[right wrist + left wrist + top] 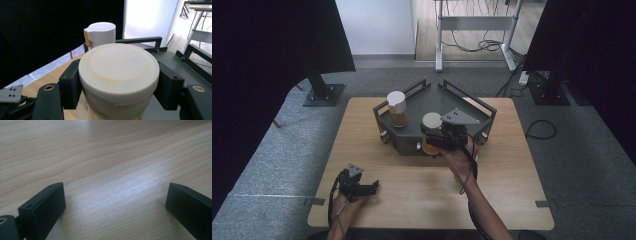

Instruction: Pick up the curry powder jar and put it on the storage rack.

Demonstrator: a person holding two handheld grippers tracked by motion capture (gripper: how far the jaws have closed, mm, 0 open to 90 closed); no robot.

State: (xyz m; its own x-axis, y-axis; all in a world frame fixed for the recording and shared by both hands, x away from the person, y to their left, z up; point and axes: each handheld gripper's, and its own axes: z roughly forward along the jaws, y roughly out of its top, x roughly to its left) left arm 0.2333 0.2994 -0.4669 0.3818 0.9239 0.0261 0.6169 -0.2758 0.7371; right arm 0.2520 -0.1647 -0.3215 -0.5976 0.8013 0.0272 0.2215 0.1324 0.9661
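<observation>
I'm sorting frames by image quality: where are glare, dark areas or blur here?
High view: black curtains leave both upper corners dark, and the wooden table is evenly lit. Left gripper view: a pale sheen on the wood and soft jaw edges. Right gripper view: a blown-out white wall behind the sharp white-lidded jar.

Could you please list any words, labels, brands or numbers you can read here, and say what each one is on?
None: no readable text stands on anything here.
The jar in the right gripper has a plain white lid.
The second jar on the tray is blank too.
The table shows bare wood grain.
</observation>
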